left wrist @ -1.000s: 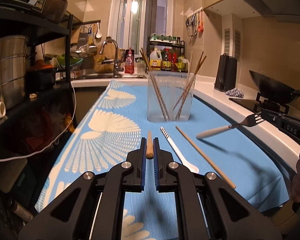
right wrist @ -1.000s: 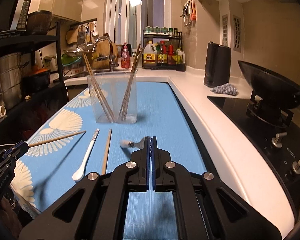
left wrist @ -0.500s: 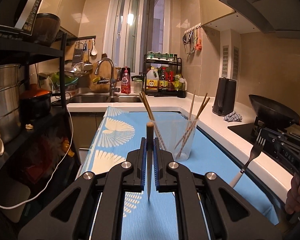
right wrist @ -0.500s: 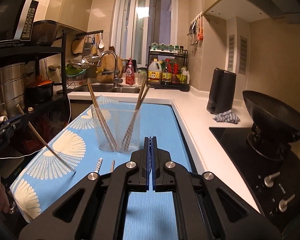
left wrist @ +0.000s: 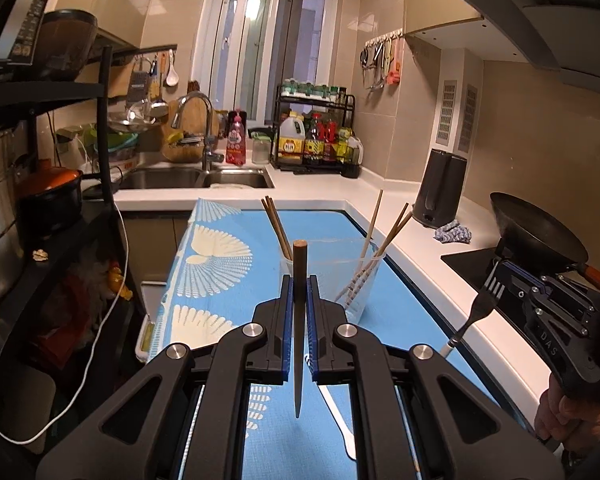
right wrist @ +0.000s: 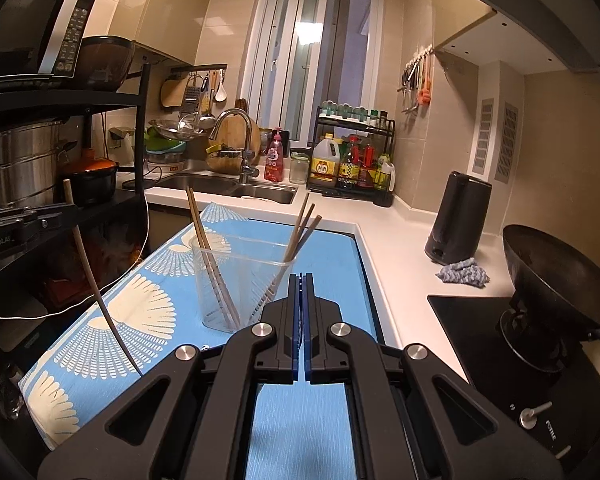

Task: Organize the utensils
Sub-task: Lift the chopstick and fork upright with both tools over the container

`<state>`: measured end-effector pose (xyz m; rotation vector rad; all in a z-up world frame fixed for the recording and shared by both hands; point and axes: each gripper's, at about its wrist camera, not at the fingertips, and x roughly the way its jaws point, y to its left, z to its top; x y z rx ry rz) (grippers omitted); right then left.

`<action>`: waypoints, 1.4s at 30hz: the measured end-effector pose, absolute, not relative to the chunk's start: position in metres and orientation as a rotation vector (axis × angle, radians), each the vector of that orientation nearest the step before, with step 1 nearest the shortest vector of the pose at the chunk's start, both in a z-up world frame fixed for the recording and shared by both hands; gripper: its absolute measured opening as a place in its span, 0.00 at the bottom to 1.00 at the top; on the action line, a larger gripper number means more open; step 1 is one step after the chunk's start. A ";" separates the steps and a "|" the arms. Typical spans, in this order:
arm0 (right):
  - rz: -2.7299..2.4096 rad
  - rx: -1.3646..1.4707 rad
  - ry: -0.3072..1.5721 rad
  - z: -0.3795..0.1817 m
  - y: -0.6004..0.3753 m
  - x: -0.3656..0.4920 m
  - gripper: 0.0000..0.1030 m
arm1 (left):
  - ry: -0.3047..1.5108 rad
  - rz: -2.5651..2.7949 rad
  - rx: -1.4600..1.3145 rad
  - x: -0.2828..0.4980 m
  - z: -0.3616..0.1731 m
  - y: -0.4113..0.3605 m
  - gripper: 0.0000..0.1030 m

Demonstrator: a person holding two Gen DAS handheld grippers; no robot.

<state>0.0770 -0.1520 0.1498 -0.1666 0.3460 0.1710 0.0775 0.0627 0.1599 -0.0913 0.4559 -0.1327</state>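
Note:
My left gripper [left wrist: 299,285] is shut on a wooden chopstick [left wrist: 298,376], which hangs upright with its thin tip down above the blue cloth [left wrist: 220,280]. Just beyond it stands a clear container [left wrist: 366,280] holding several chopsticks. At the right, my right gripper [left wrist: 502,276] is shut on a fork [left wrist: 480,308], tines up and pale handle slanting down. In the right wrist view the jaws of the right gripper [right wrist: 300,280] are pressed together and the fork is hidden; the container [right wrist: 240,280] is ahead, and the left gripper [right wrist: 66,210] holds its chopstick [right wrist: 96,292] at the left. A white spoon [left wrist: 342,428] lies on the cloth.
A black rack [right wrist: 140,140] with pots lines the left side. A sink [left wrist: 192,178] and tap are at the back, beside a bottle rack [left wrist: 316,136]. A black kettle [right wrist: 458,220], a rag [right wrist: 464,272] and a wok [right wrist: 556,276] on the hob stand to the right.
Both grippers have risen above the cloth with their utensils. The chopstick swung from lying level to hanging tip down. The fork tipped from level to tines up.

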 end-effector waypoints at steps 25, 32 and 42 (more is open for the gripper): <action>0.199 -0.202 0.176 0.250 -0.113 0.173 0.01 | 0.369 -0.219 -0.123 0.186 0.266 0.054 0.06; 0.166 -0.208 0.189 0.231 -0.105 0.213 0.01 | 0.390 -0.212 -0.124 0.231 0.245 0.046 0.06; 0.157 -0.189 0.237 0.185 -0.099 0.250 0.01 | 0.445 -0.218 -0.073 0.268 0.188 0.037 0.06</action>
